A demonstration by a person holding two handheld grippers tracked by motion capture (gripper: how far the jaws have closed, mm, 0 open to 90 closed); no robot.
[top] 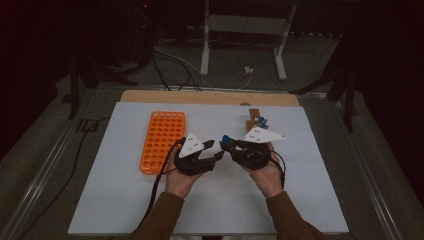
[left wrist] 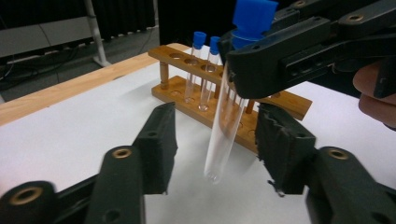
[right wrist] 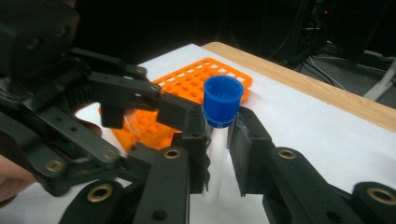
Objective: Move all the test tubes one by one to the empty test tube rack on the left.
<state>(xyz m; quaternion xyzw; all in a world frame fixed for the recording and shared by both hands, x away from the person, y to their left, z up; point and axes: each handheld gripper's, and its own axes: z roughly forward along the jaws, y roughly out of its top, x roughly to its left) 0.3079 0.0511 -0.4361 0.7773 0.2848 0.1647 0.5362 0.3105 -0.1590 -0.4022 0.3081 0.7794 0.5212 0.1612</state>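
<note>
Tube (right wrist: pixel 218 140) clamped in right tongs (right wrist: pixel 219 154)

The test tube (left wrist: pixel 224 130) is clear glass with a bright blue cap (left wrist: pixel 252 18), and the two capped tubes (left wrist: pixel 198 70) standing in the honey-brown wooden rack (left wrist: pixel 280 100) behind it have the same clear bodies and blue caps. Both the left tongs (left wrist: pixel 215 149) and the right tongs (right wrist: pixel 219 158) are matt black with brass-coloured rivets, each carrying a pale grey plate (top: pixel 192 146). Left of the wooden rack lies a vivid orange tube tray (top: pixel 162 140) patterned with rows of round holes, on a white bench (top: pixel 125 200) edged in light wood.
</note>
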